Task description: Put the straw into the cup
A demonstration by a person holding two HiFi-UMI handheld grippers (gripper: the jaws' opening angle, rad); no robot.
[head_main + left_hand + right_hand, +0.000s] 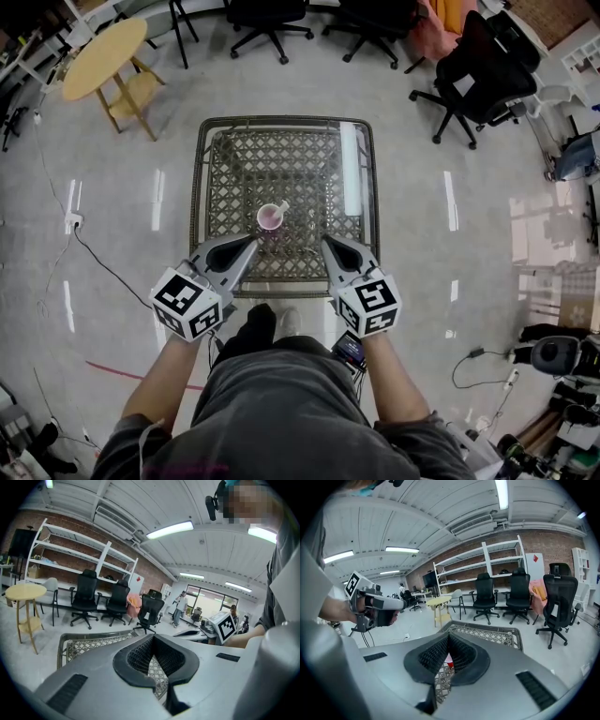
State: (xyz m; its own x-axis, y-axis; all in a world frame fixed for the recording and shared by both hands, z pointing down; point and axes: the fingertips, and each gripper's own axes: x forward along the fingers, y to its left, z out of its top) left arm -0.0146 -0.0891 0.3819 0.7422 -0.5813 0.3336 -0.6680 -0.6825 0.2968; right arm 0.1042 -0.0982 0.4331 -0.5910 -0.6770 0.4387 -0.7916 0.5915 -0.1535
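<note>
My left tool (251,241) and right tool (326,242) are both clenched on nothing; the straw (282,203) seems already in the cup (270,218).

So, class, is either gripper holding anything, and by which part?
Nothing is held. The left gripper and right gripper are both shut and empty; the cup stands apart from them on the table.

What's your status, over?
Left gripper, right gripper shut, empty, near table edge. Pink cup upright mid-table. Straw not made out. Nothing blocking cup.
</note>
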